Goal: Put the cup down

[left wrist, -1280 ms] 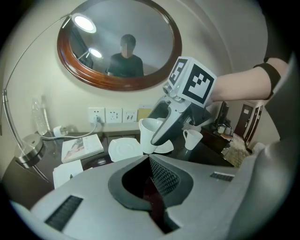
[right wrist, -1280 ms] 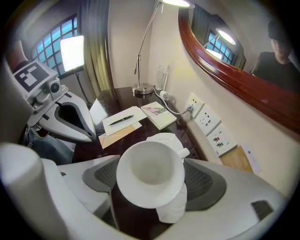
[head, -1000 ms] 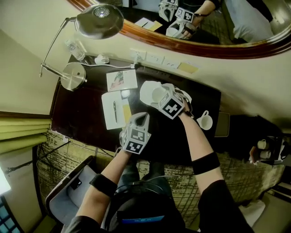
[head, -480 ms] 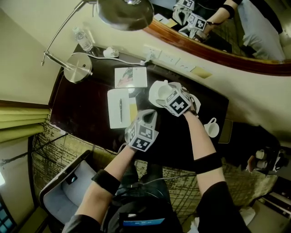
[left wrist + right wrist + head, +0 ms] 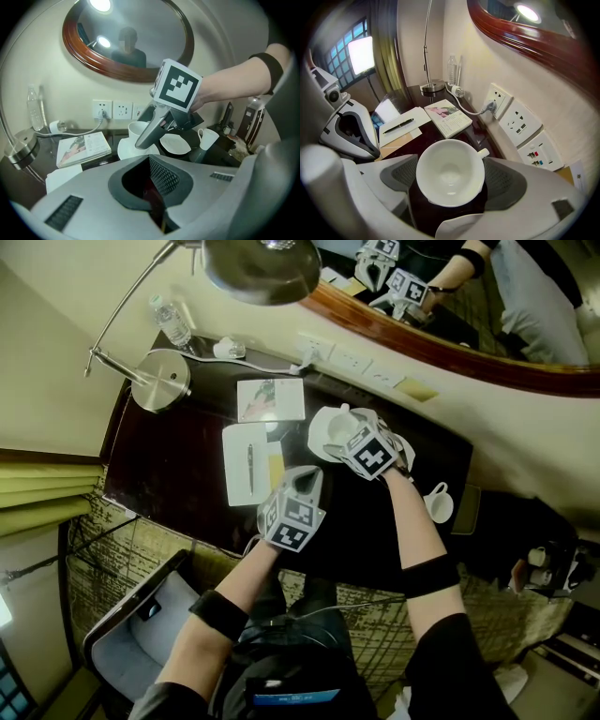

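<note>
Right gripper view has the white cup point(image 5: 449, 171) upright and mouth-up between the two jaws of the right gripper point(image 5: 451, 182). Those jaws have just been opening and stand wide, yet each pad looks to lie against the cup's wall, and I see no gap on either side. Left gripper view puts the cup at the far part of a white saucer point(image 5: 126, 150), on the side away from the person. Whether its foot rests on the saucer, on the dark desk point(image 5: 169, 474) or hangs just above I cannot tell, since a jaw covers it. The step in hand looks like the release. It goes best if the cup's base is felt to be seated flat before the jaws spread further. Then both pads should part evenly, so that neither one nudges the cup sideways. The handle juts out just beside the right-hand pad, so the gripper should lift back along its own line, not swing across. The left gripper point(image 5: 157, 187) is closed with nothing in it, on the person's side of the saucer, and is best kept there. A second cup point(image 5: 207, 138) stands well to the right of the saucer, and a booklet point(image 5: 83, 147) lies to its left.
</note>
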Demonstrator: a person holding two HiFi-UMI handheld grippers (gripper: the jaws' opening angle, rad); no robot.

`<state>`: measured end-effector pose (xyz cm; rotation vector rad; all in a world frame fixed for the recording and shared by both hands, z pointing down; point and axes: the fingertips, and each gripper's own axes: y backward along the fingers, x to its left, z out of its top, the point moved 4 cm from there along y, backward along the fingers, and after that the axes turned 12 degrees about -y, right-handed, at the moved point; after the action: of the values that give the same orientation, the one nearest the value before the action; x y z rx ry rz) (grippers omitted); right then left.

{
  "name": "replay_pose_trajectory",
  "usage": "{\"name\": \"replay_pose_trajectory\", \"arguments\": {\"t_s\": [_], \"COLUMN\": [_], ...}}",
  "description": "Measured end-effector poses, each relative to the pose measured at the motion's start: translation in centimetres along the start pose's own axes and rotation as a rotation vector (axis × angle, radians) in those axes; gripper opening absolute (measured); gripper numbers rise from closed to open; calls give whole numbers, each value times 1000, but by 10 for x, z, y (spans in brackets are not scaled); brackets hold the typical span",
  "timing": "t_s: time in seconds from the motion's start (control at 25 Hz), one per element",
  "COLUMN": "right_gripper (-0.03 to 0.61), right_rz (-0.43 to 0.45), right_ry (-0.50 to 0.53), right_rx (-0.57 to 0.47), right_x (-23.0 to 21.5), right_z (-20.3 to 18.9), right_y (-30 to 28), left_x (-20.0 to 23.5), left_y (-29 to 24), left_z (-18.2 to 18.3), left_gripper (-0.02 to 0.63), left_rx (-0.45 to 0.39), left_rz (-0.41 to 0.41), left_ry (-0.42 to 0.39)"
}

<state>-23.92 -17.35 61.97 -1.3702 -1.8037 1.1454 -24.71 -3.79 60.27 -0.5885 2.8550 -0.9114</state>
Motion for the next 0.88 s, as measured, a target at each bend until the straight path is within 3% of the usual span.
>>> {"name": "replay_pose_trajectory", "arguments": {"t_s": [0.44, 0.48, 0.6, 0.72, 0.88], "right_gripper": [477, 431, 413, 292, 195], "right_rz": [-56, -53, -51, -64, -82], "right_ry": [29, 25, -5, -55, -114], "right_rx": [-55, -65, -111, -163, -230], "right_x": [7, 10, 15, 20, 28], "right_z": [7, 8, 7, -3, -25], "right_y": [38, 46, 76, 107, 151], "left_x": [-13, -16, -25, -34, -46], "left_y": [17, 20, 31, 45, 65], "left_z": [10, 12, 22, 34, 51], "left_gripper": [2, 2, 2, 2, 2], "left_rx": [9, 11, 11, 4, -11], "left_rz": [6, 7, 12, 26, 52], "left_ry": [-36, -37, -49, -60, -88]}}
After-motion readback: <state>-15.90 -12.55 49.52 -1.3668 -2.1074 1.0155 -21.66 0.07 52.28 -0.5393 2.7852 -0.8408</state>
